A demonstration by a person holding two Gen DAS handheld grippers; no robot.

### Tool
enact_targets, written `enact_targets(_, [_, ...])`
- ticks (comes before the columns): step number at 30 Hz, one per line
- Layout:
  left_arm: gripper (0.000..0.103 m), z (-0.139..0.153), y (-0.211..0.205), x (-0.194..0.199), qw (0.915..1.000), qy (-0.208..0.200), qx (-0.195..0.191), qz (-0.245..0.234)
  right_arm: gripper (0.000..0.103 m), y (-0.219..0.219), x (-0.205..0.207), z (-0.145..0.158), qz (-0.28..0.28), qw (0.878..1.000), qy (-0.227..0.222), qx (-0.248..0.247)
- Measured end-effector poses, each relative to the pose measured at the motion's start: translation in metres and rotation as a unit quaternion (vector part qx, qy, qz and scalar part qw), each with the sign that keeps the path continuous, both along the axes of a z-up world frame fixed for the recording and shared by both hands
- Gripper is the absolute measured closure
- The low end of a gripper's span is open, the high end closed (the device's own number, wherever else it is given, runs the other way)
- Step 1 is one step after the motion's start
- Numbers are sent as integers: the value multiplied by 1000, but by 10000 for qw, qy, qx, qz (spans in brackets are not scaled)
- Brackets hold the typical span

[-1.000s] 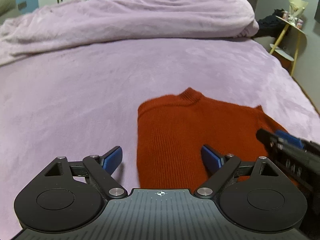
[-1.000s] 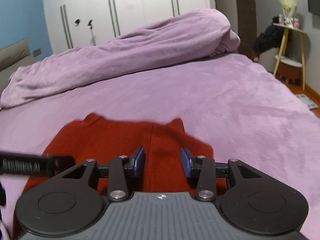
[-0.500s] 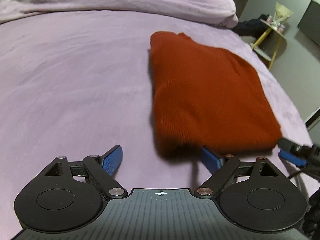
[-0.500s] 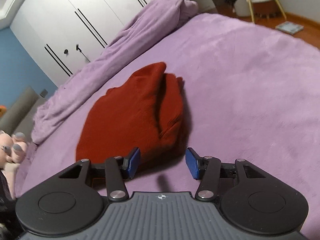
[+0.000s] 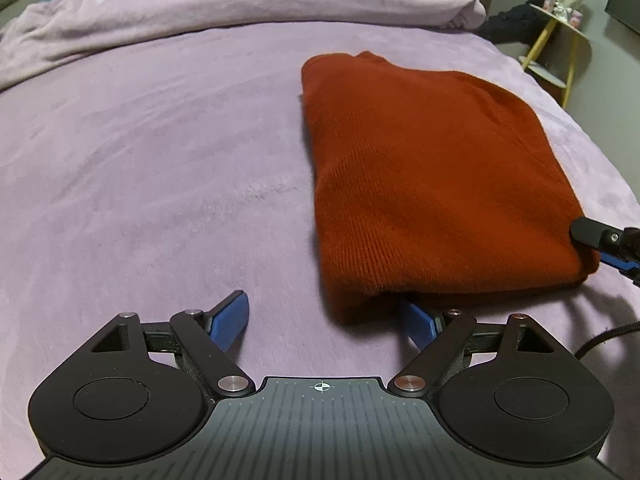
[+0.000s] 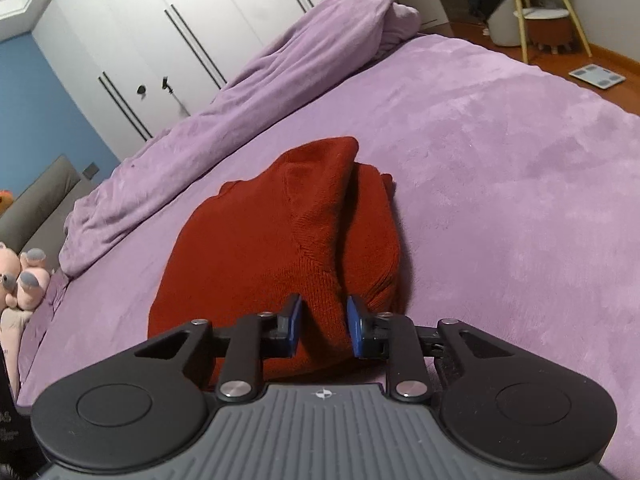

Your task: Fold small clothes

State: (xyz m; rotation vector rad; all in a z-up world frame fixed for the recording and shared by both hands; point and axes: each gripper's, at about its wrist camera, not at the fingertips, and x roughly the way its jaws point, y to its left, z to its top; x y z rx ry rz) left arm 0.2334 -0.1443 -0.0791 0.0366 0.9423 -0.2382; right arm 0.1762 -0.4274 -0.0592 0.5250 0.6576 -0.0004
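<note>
A rust-red knit sweater [image 5: 432,176] lies folded in a thick rectangle on the purple bed. My left gripper [image 5: 324,316] is wide open at its near left corner; the right blue pad [image 5: 418,322] sits tucked under the sweater's near edge, the left pad [image 5: 230,320] on bare blanket. In the right wrist view the sweater [image 6: 256,240] lies just ahead. My right gripper [image 6: 323,326] is partly open, its blue pads [image 6: 294,330] on either side of a raised fold at the near right corner, not pinching it. The right gripper's tip also shows in the left wrist view [image 5: 600,240].
A bunched purple duvet [image 5: 240,8] lies along the far side of the bed. A yellow-legged side table [image 5: 560,40] stands past the right edge. White wardrobe doors [image 6: 180,40] are behind. Plush toys [image 6: 20,280] sit at far left. A bathroom scale [image 6: 598,76] lies on the floor.
Both grippers drew back and dropped low to the sweater's near edge. The left pad has slid under the near edge. The right jaws narrowed around a fold.
</note>
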Motion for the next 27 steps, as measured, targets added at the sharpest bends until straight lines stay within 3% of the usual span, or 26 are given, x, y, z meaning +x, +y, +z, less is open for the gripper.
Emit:
enact_targets(5, [15, -1, 11, 0, 9998, 37, -136, 159, 73, -3, 2, 9, 328, 9992, -227, 26])
enact_targets(7, [15, 0, 12, 1, 9996, 75, -168, 201, 70, -4, 10, 8, 400, 9990, -184, 23])
enact_targets(10, [15, 2, 10, 0, 9996, 121, -102, 219, 58, -7, 26, -1, 634, 9979, 104, 126])
enact_targets(12, [15, 3, 11, 1, 9996, 155, -84, 231, 57, -11, 29, -6, 729, 9969, 140, 255])
enact_targets(13, [15, 3, 11, 1, 9995, 174, -87, 235, 58, -12, 29, -6, 756, 9966, 136, 307])
enact_targets(17, [15, 3, 12, 3, 9993, 235, -112, 262, 83, -14, 28, -3, 844, 9955, 188, 381])
enact_targets(23, [15, 4, 11, 4, 9991, 284, -92, 293, 91, -26, 20, -9, 694, 9935, 197, 884])
enact_targets(27, [15, 4, 13, 7, 9989, 325, -128, 307, 92, -26, 19, -11, 640, 9947, 289, 745])
